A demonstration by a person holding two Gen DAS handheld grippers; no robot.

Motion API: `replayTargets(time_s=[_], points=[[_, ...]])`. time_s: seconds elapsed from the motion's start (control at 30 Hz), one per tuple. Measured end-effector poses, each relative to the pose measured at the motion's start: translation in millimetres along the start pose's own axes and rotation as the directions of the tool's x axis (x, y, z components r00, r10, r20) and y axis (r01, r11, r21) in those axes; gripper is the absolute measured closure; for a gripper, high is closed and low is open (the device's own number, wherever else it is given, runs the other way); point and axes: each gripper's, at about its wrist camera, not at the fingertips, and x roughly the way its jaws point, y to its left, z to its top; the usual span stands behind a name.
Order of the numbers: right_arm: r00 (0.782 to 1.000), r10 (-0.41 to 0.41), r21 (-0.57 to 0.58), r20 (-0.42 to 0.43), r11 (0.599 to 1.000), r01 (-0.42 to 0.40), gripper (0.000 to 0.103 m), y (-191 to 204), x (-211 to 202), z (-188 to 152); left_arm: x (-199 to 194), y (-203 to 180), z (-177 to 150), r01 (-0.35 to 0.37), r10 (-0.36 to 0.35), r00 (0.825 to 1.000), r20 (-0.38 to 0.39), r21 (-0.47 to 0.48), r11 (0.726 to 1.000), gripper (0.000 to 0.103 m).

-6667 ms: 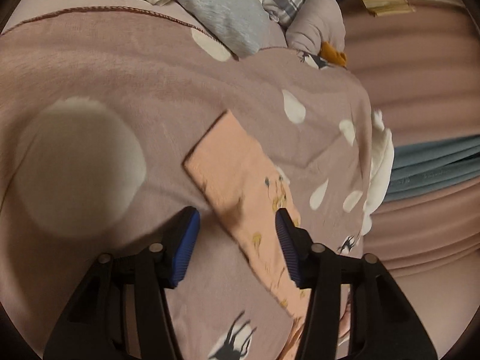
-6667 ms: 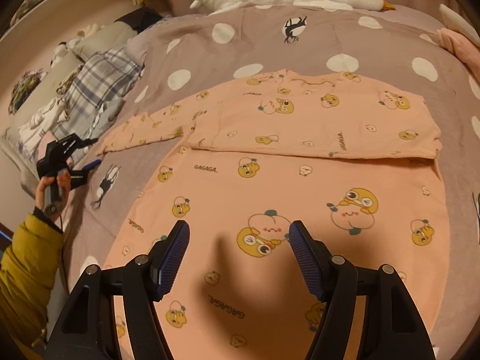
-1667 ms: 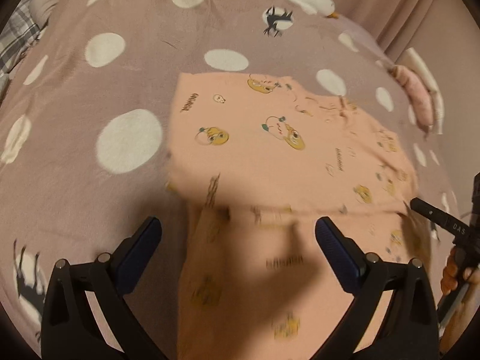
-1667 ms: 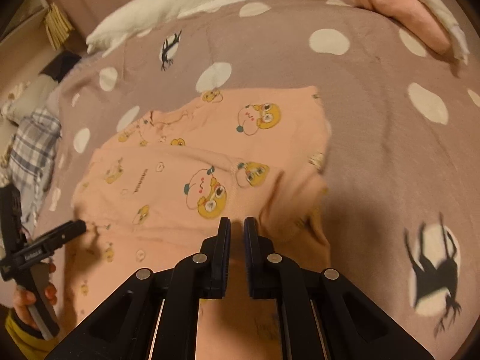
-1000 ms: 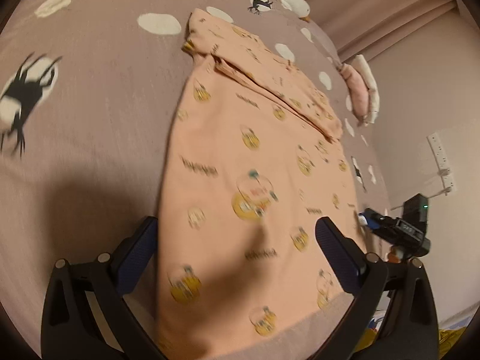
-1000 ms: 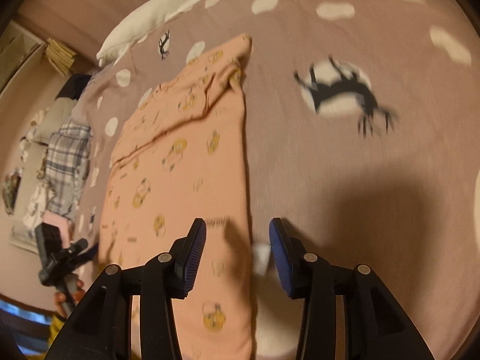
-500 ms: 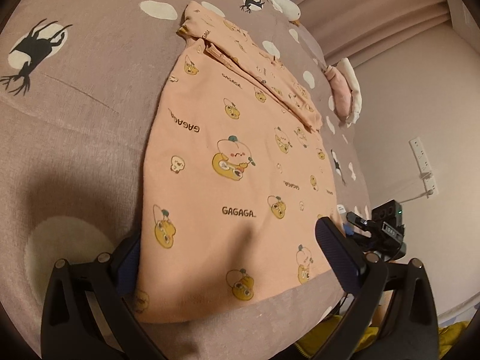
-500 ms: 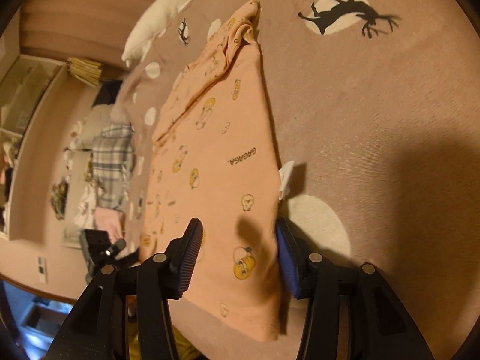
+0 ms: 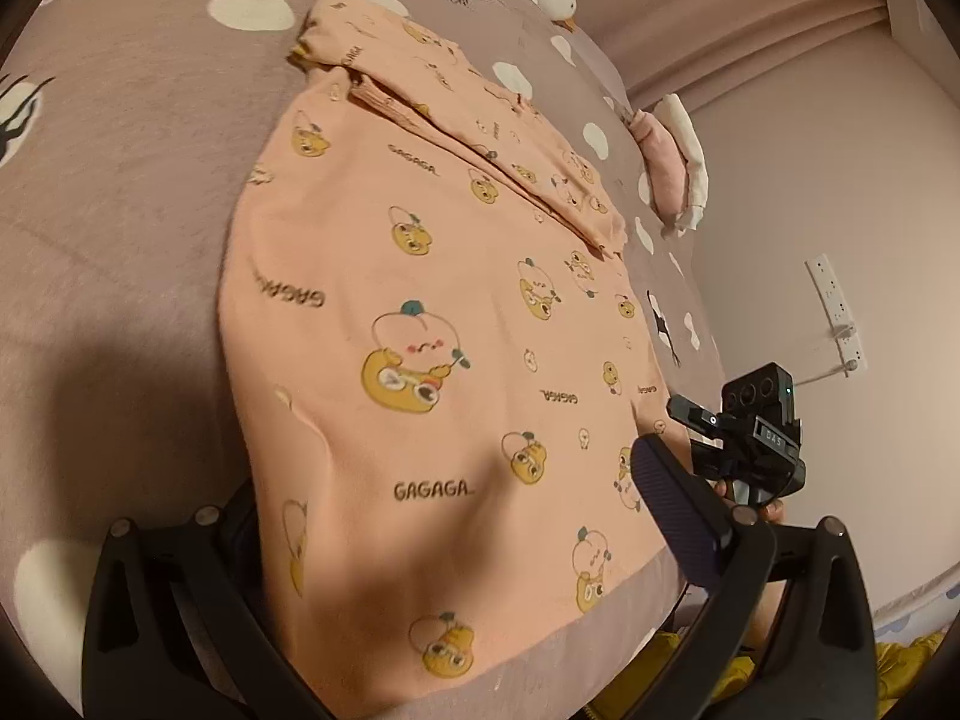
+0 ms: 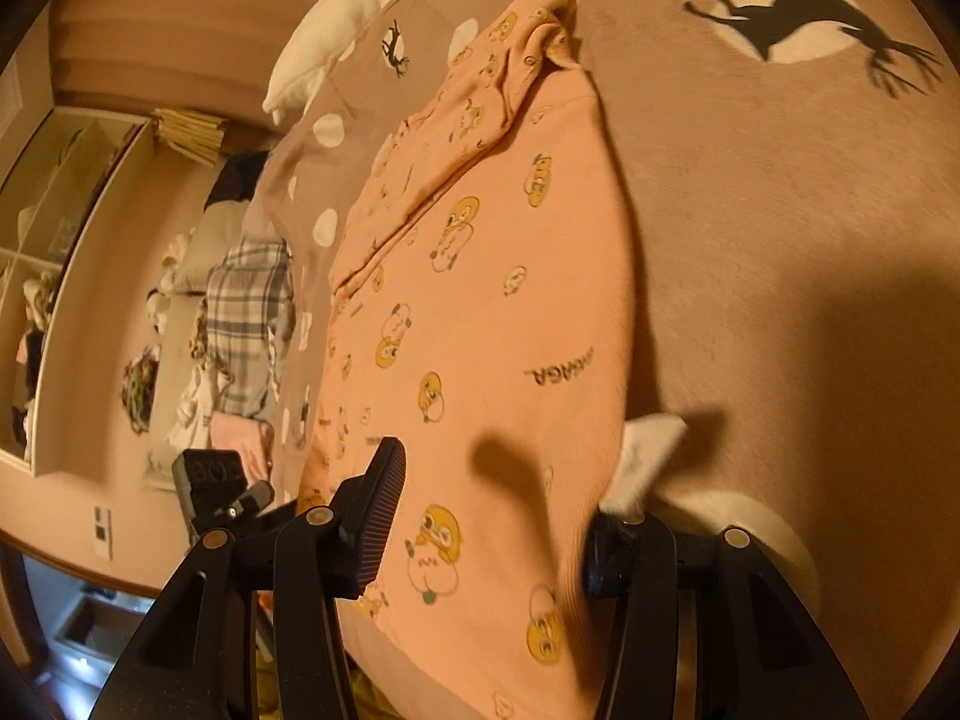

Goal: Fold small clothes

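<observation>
A peach top (image 9: 420, 300) printed with cartoon ducks lies flat on the mauve bedspread (image 9: 120, 180), its sleeves folded across the far end. My left gripper (image 9: 444, 480) is open wide over the near hem; its left finger is hidden behind the cloth's left edge. In the right wrist view the same top (image 10: 492, 300) runs away from me. My right gripper (image 10: 495, 486) is open astride its near right corner, the right finger partly hidden by the cloth edge. No pad presses on the cloth. A white label (image 10: 648, 450) sticks out beside that edge.
A white goose plush (image 10: 336, 18) lies at the bed's far end. A pink and white pillow (image 9: 666, 162) lies by the wall. A pile of plaid and other clothes (image 10: 246, 324) lies beyond the bed's left side, below a shelf (image 10: 90, 210). A wall socket strip (image 9: 834, 312) hangs on the right.
Both grippers have dropped closer to the top's near hem. The cloth edges now cover the left gripper's left finger and part of the right gripper's right finger.
</observation>
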Motion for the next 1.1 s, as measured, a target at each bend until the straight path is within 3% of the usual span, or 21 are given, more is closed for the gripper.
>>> replayTargets(time_s=[0.3,0.83,1.1], points=[[1.000,0.015,0.012,0.001,1.000,-0.015,0.054,-2.6,1.4,3.8,4.7,0.5,7.0,0.045,-0.045,0.999,-0.002,-0.018,0.999,0.001],[0.999,0.044,0.015,-0.029,0.999,-0.043,0.054,-1.0,-10.6,-31.1,-11.2,-8.8,-32.7,0.084,-0.084,0.996,-0.003,-0.012,0.996,0.001],[1.000,0.027,0.015,-0.001,1.000,-0.027,0.054,2.5,-10.5,-38.9,-9.4,-8.2,-32.0,0.073,-0.073,0.997,0.004,-0.038,0.997,0.002]])
